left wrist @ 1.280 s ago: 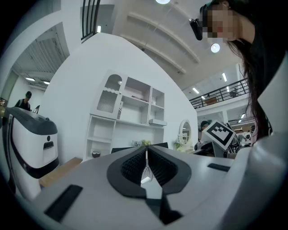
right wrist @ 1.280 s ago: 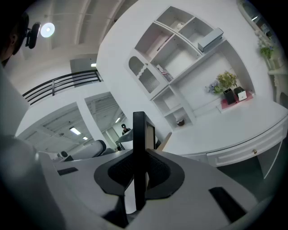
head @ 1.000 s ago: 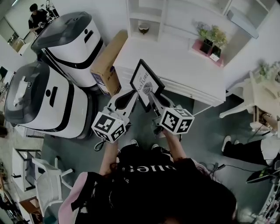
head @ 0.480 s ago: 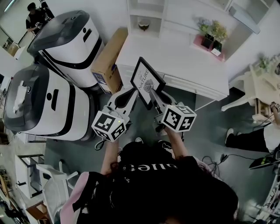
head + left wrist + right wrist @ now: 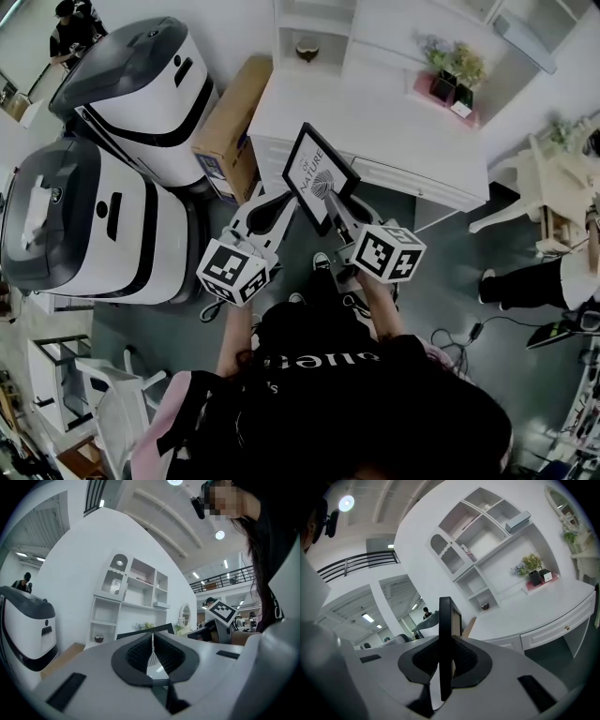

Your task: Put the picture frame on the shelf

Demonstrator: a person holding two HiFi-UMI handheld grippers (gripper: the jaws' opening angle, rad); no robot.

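Observation:
The black picture frame (image 5: 320, 176) with a white print stands tilted in the air over the front edge of the white desk (image 5: 384, 127). My right gripper (image 5: 331, 201) is shut on its lower right edge; in the right gripper view the frame (image 5: 445, 630) rises edge-on between the pads. My left gripper (image 5: 284, 202) sits at the frame's lower left side with its jaws together and nothing between them. In the left gripper view the frame's top edge (image 5: 140, 632) shows just beyond that gripper (image 5: 152, 649). The white shelf unit (image 5: 314, 28) stands behind the desk.
A small bowl (image 5: 307, 52) sits in a shelf compartment. Potted plants (image 5: 452, 77) stand at the desk's back right. A cardboard box (image 5: 230, 131) leans left of the desk, beside two large white and grey machines (image 5: 136, 89). A white chair (image 5: 539, 192) is at the right.
The frame and both grippers have edged slightly right and toward the desk. The grips look the same.

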